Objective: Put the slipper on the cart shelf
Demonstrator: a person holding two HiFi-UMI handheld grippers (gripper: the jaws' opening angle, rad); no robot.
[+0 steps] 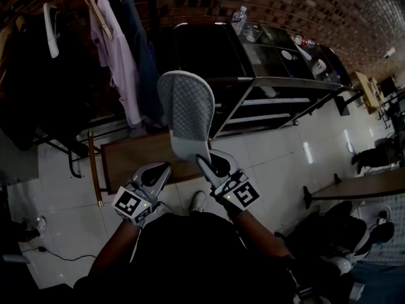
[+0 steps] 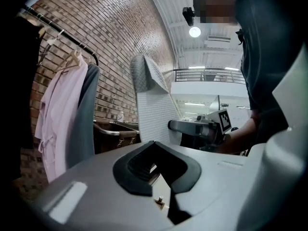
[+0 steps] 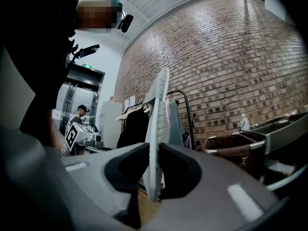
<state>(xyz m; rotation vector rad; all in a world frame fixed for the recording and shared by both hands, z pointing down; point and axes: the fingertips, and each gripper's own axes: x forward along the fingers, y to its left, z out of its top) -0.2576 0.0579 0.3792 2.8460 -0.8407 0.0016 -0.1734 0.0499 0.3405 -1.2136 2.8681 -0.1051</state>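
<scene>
While the right gripper [image 3: 153, 173] clamped its jaws on the thin lower edge of the grey quilted slipper [image 3: 159, 110], holding it upright in the air, the left gripper [image 2: 155, 171] sat just beside it, jaws drawn together on nothing. Beyond the slipper, well apart from it, stood the black cart [image 1: 269, 61] with its shelves [image 1: 278, 101] and a water bottle [image 1: 238, 18] on top. Recorded to the left: a pink garment [image 1: 114, 49] on a hanger, with a wooden bench [image 1: 136, 160] below it.

Head camera looks steeply down; all views share the slipper [image 1: 185, 113].
</scene>
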